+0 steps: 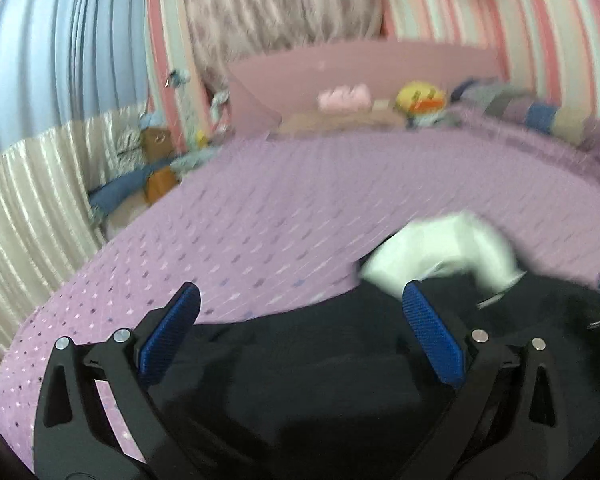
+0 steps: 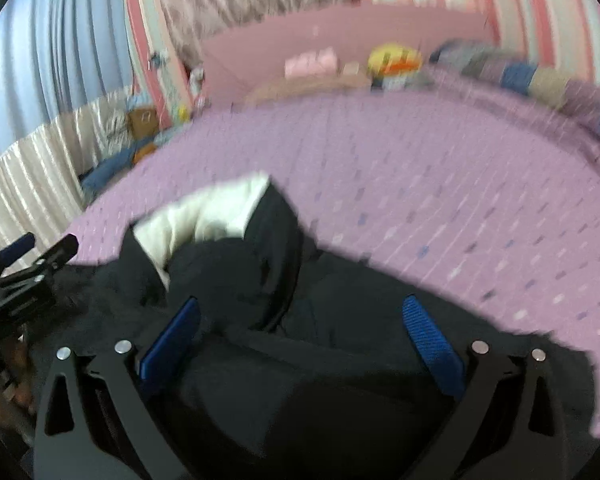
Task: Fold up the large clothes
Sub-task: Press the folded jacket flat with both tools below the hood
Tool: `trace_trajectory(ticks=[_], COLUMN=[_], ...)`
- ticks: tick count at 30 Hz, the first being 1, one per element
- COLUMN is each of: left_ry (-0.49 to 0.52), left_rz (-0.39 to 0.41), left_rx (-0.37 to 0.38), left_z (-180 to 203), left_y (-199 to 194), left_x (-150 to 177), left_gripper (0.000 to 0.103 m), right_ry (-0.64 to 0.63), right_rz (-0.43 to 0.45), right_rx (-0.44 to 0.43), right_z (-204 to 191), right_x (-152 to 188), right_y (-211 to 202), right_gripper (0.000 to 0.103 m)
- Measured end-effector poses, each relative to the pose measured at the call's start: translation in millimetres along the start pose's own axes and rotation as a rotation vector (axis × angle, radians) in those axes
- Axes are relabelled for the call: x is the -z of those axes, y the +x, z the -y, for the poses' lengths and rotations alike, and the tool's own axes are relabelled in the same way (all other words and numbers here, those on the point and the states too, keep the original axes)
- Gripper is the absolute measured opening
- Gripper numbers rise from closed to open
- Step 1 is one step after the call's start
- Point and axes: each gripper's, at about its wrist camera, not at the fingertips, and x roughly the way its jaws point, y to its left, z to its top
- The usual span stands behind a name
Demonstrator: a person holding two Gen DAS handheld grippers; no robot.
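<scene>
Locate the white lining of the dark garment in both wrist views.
Left wrist: white lining right of centre, just beyond the right-hand finger of the open left tongs.
Right wrist: white lining left of centre, beyond the open right tongs.
Shared landmark: yellow plush toy by the pink headboard.

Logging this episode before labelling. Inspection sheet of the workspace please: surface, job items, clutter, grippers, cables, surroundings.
Surface: bed with a lilac patterned bedspread, mostly bare beyond the garment.
Job's things: dark garment with a white lining turned out, lying bunched at the near edge of the bed, not yet folded flat.
Clutter: yellow duck toy, pink soft toy and a brown plush toy near the pink headboard; patchwork bolster along the far right edge.
Grippers: left gripper open, above the garment; right gripper open, above the garment. Frames blurred.
Cables: nothing seen.
Surroundings: blue curtain, cream curtain, pink striped wall.
</scene>
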Motion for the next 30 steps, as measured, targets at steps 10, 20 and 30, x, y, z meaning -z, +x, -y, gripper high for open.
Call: trace_trajectory(ticks=[10, 20, 30], left_ry=[0.126, 0.032, 0.018], left_rz=[-0.106, -0.14, -0.168], left_rx=[0.037, 0.141, 0.167], left_z=[95, 76, 77], left_y=[3, 25, 37], left_x=[10, 26, 30], left_gripper=[0.1, 0.1, 0.1], right_ry=[0.021, 0.034, 0.1], right_rz=[-0.008, -0.023, -0.085], right_rx=[0.154, 0.132, 0.099], right_z=[50, 54, 68], right_x=[-8, 4, 9], right_y=[-18, 0, 17], right_gripper=[0.101, 0.101, 0.101])
